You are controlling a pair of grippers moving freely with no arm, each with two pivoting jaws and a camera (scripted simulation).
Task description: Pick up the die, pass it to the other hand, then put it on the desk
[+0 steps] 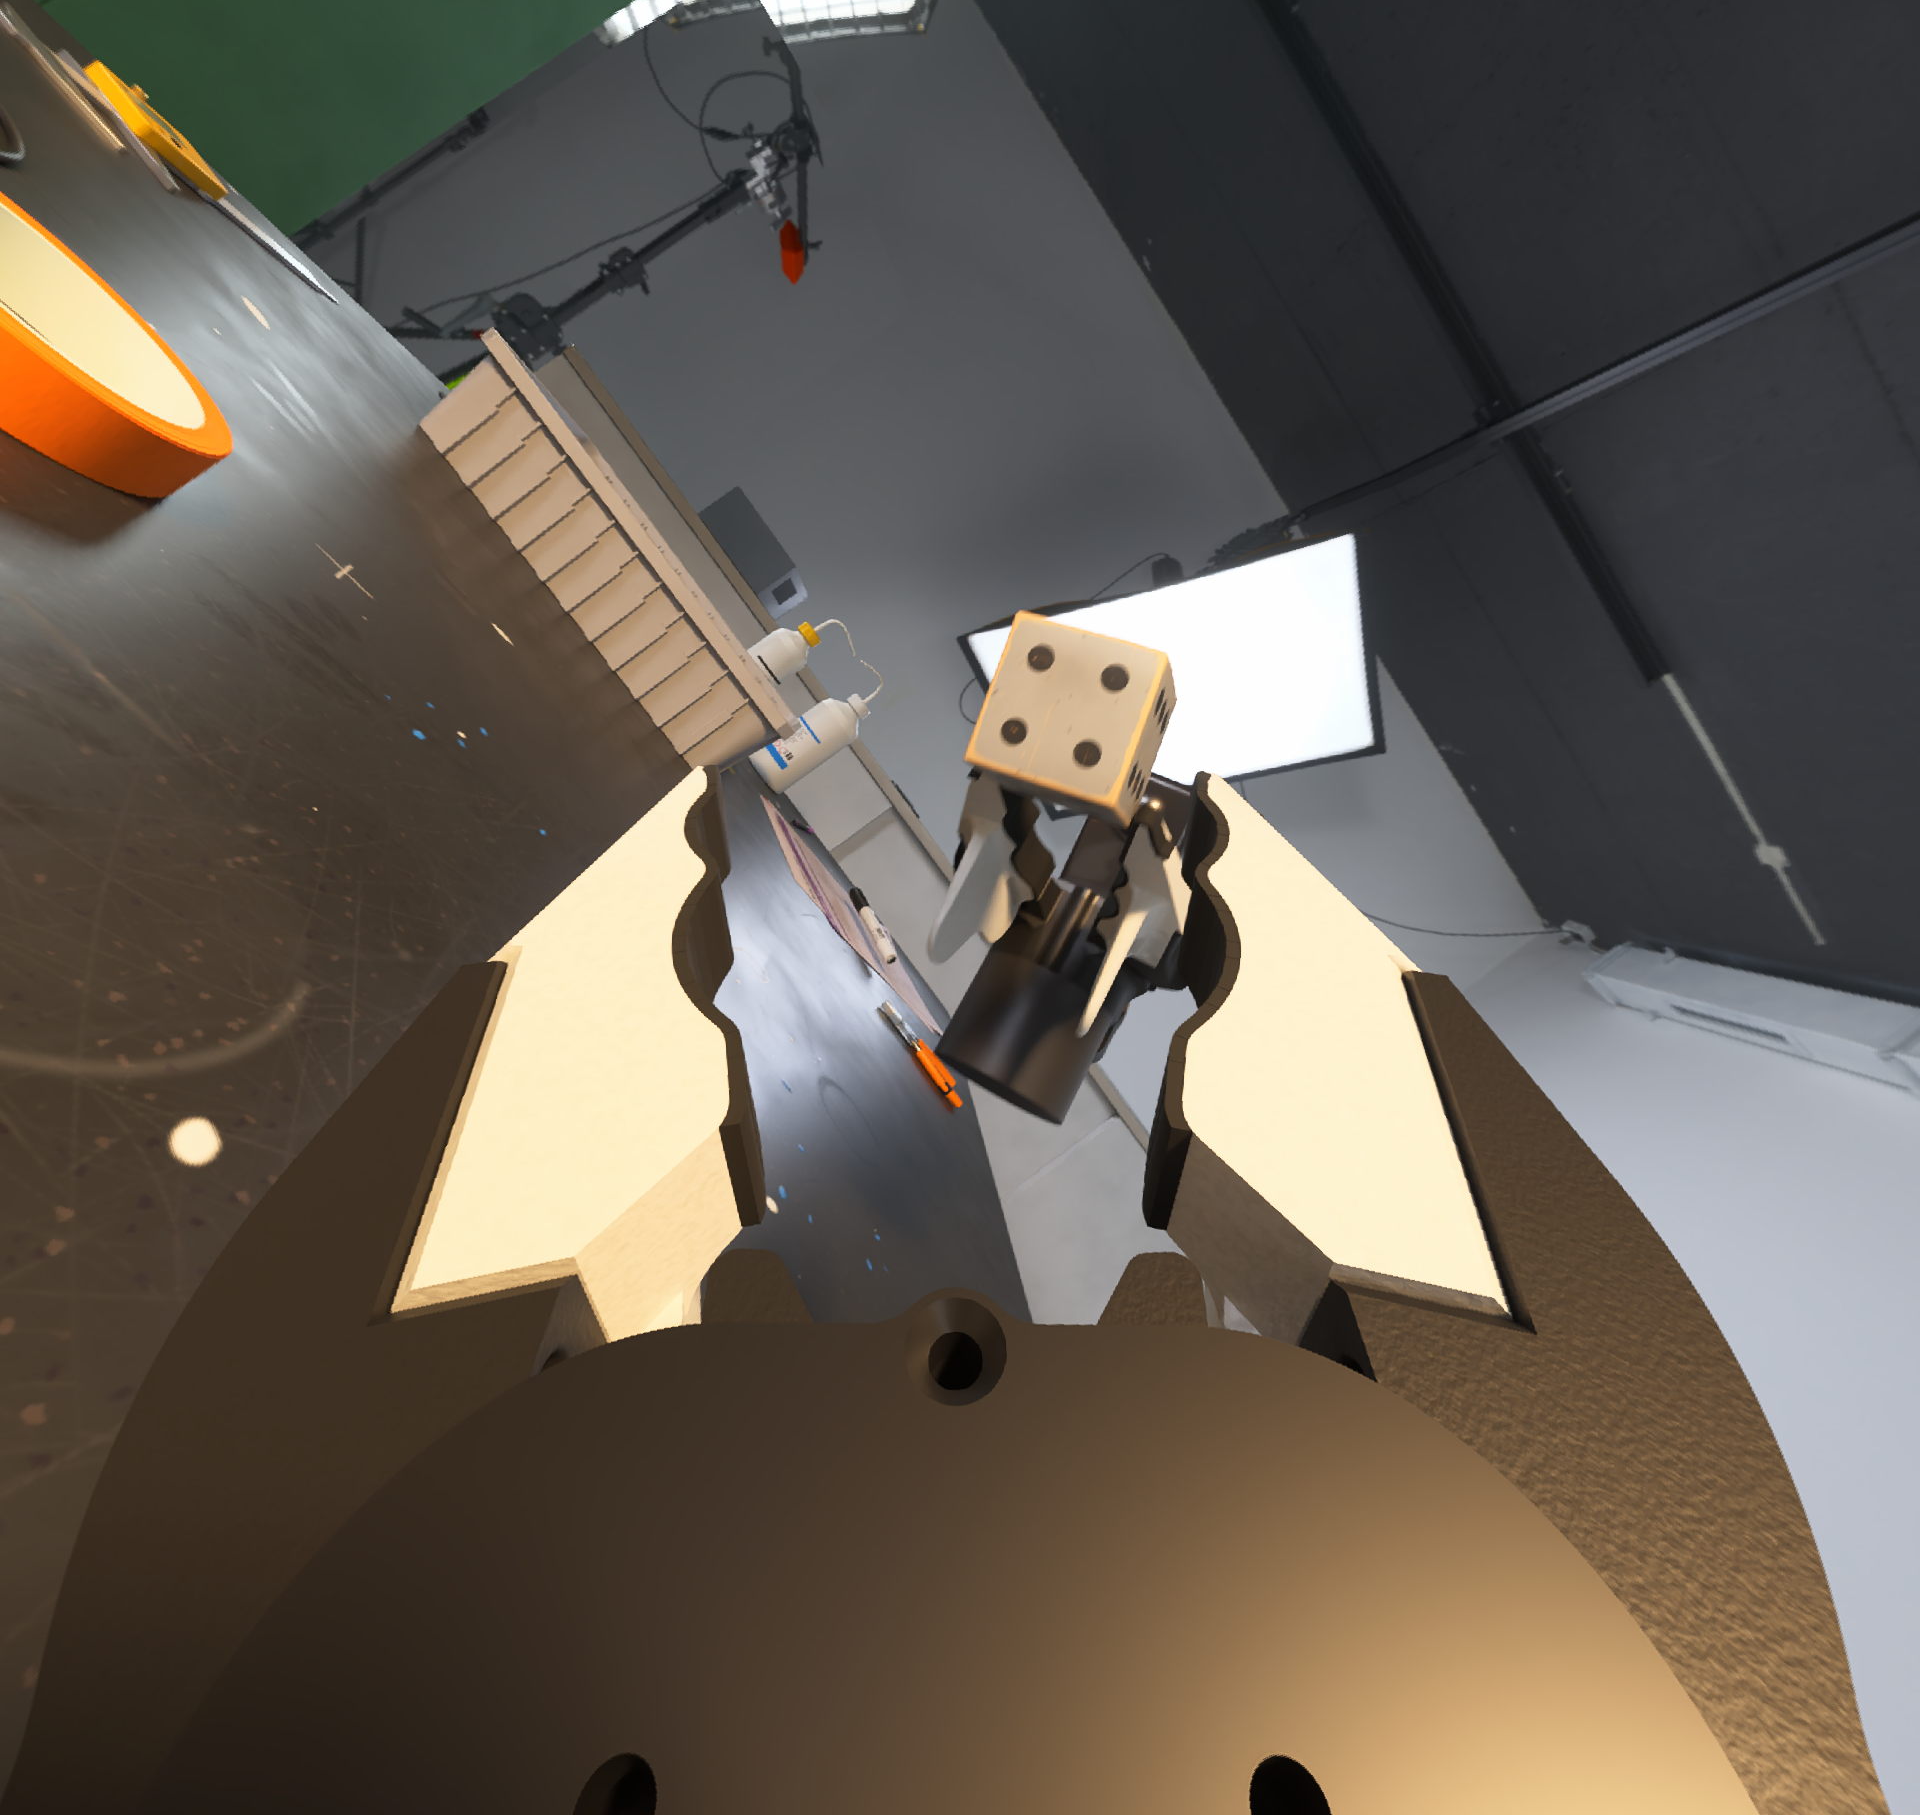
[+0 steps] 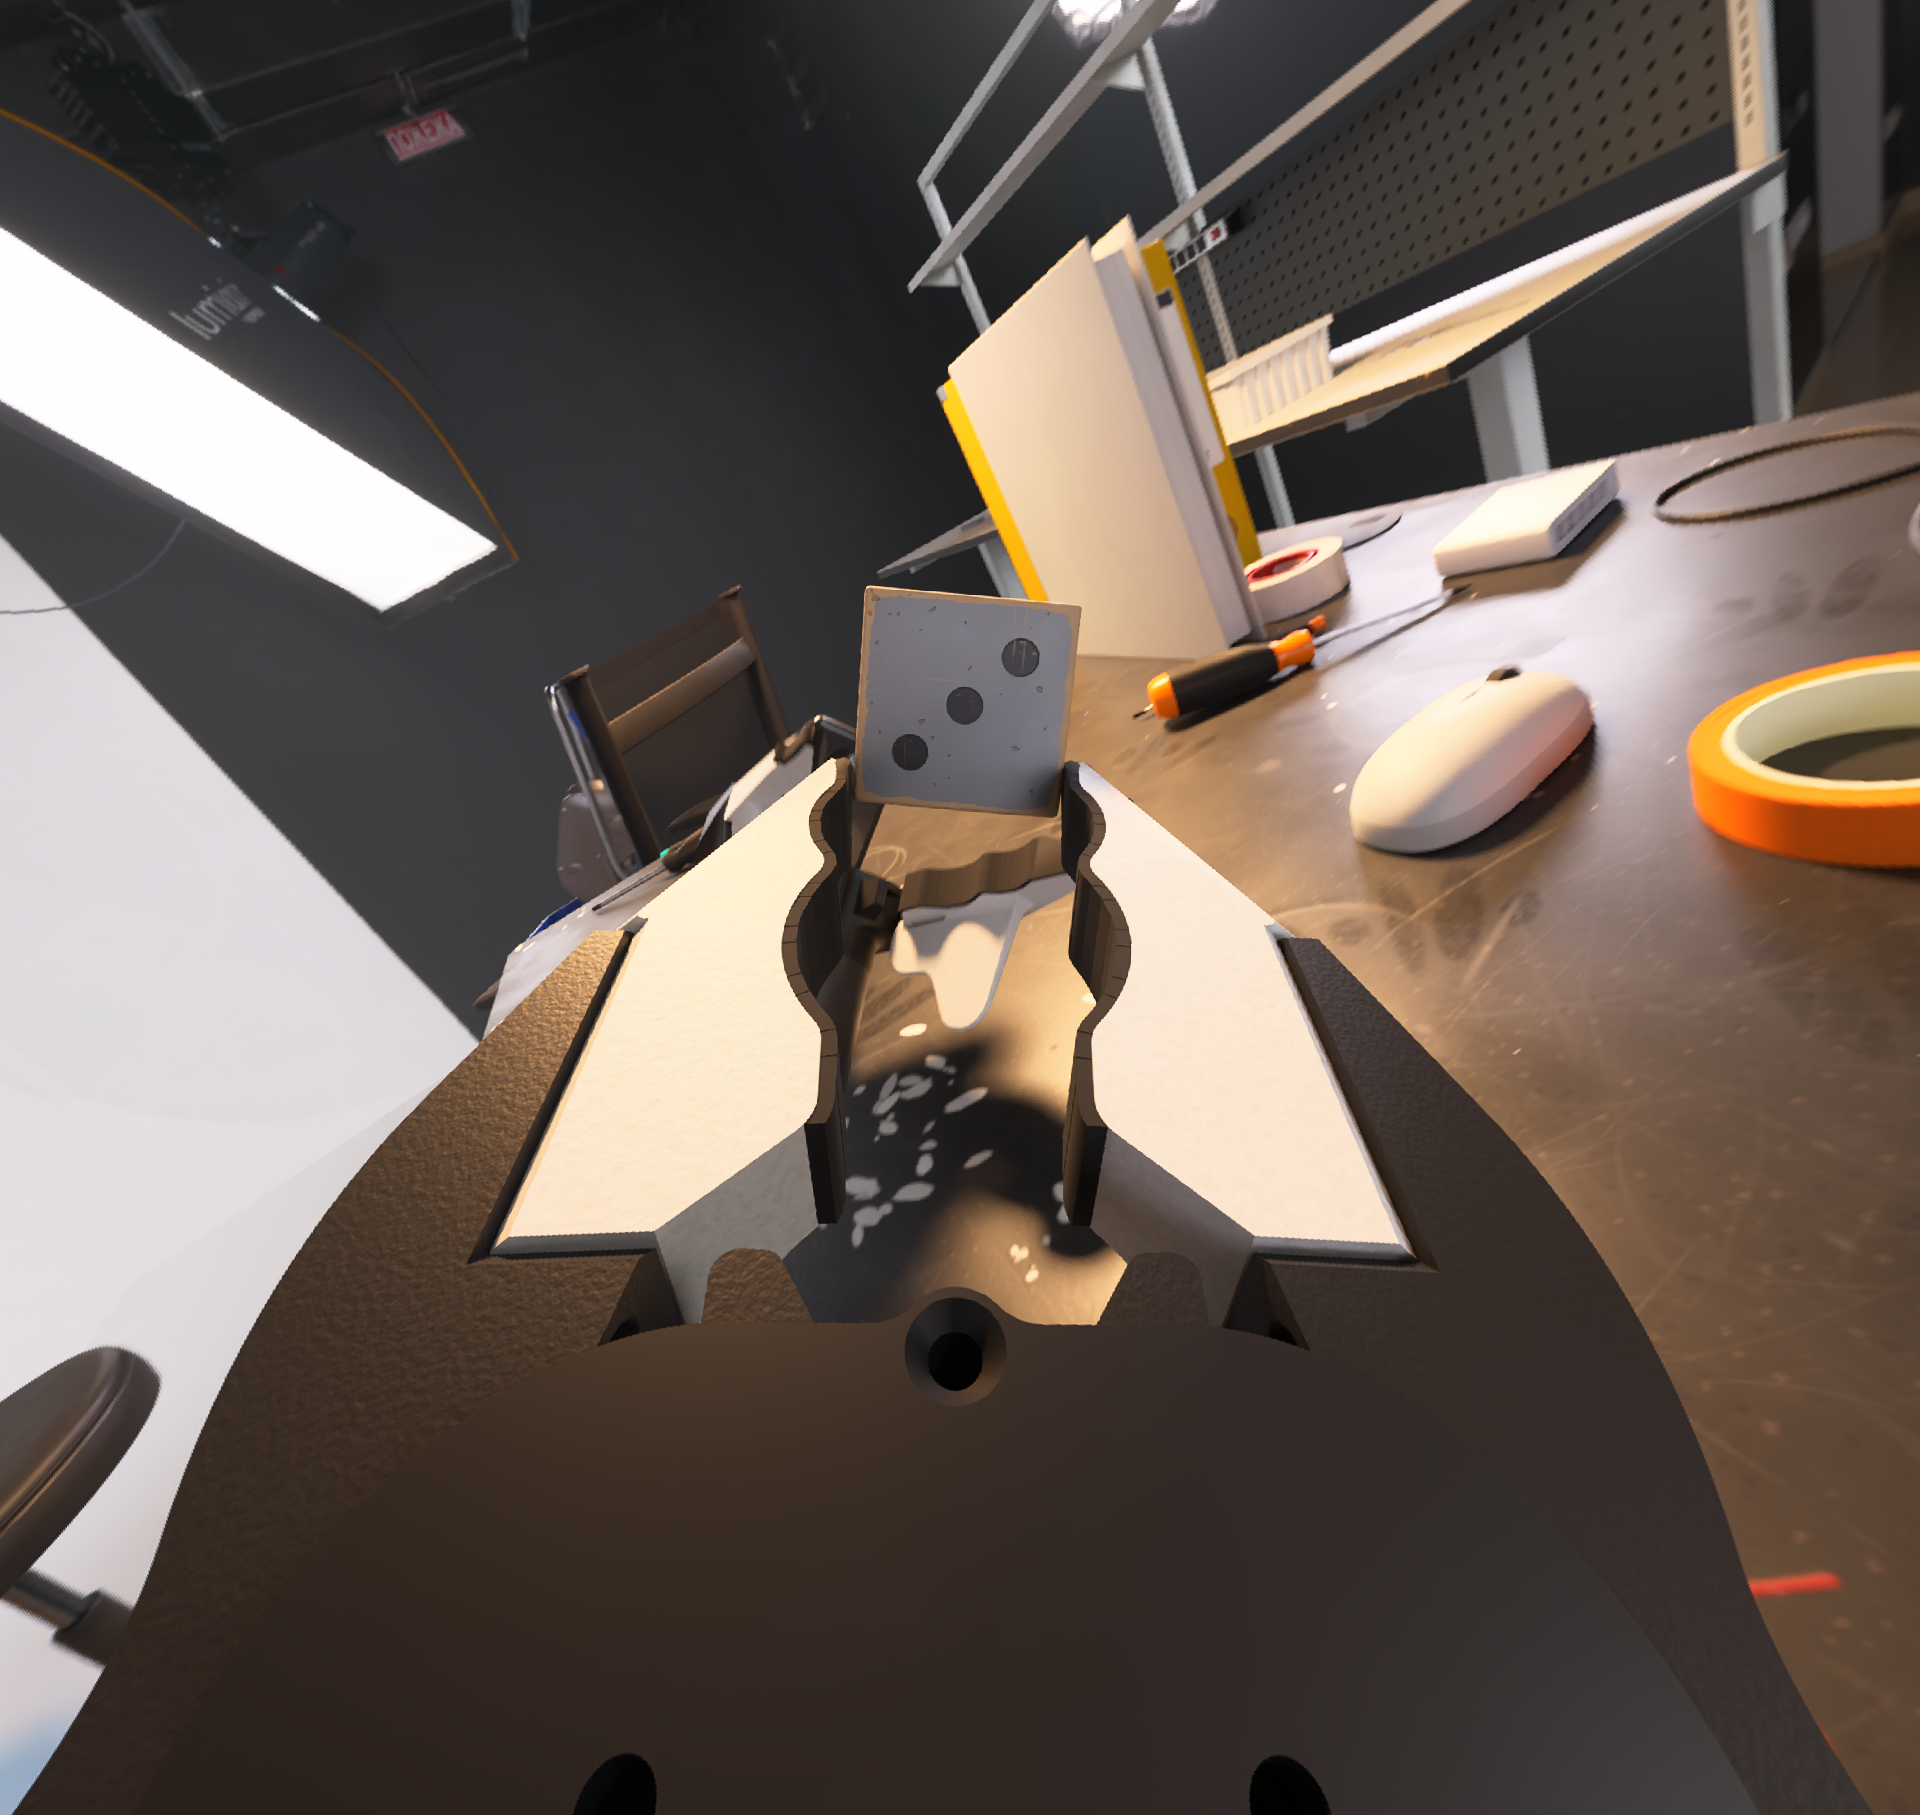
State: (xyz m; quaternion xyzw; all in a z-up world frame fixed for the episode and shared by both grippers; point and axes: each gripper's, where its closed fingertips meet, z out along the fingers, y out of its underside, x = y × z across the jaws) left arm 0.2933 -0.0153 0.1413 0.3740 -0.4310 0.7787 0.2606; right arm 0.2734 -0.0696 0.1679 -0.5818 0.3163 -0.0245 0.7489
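Note:
The die [image 2: 961, 700], pale with dark pips, is pinched at its lower edge between the tips of my right gripper [image 2: 961, 783], well above the dark desk [image 2: 1558, 1038]. In the left wrist view the die [image 1: 1070, 711] shows a four-pip face, held up by the right gripper [image 1: 1070, 804], which points toward that camera. My left gripper [image 1: 956, 789] is open wide and empty. The die sits just beyond its fingertips, nearer the right-hand finger, not touching. Part of a pale left finger [image 2: 961, 965] shows below the die.
An orange tape roll [image 2: 1829, 757], white mouse [image 2: 1470, 757], orange-and-black screwdriver [image 2: 1231, 669], white tape roll [image 2: 1299, 570], flat white box [image 2: 1527, 518] and upright binders [image 2: 1101, 456] are on the desk. A drawer organiser [image 1: 592, 560] and two white bottles [image 1: 810, 737] stand at its edge.

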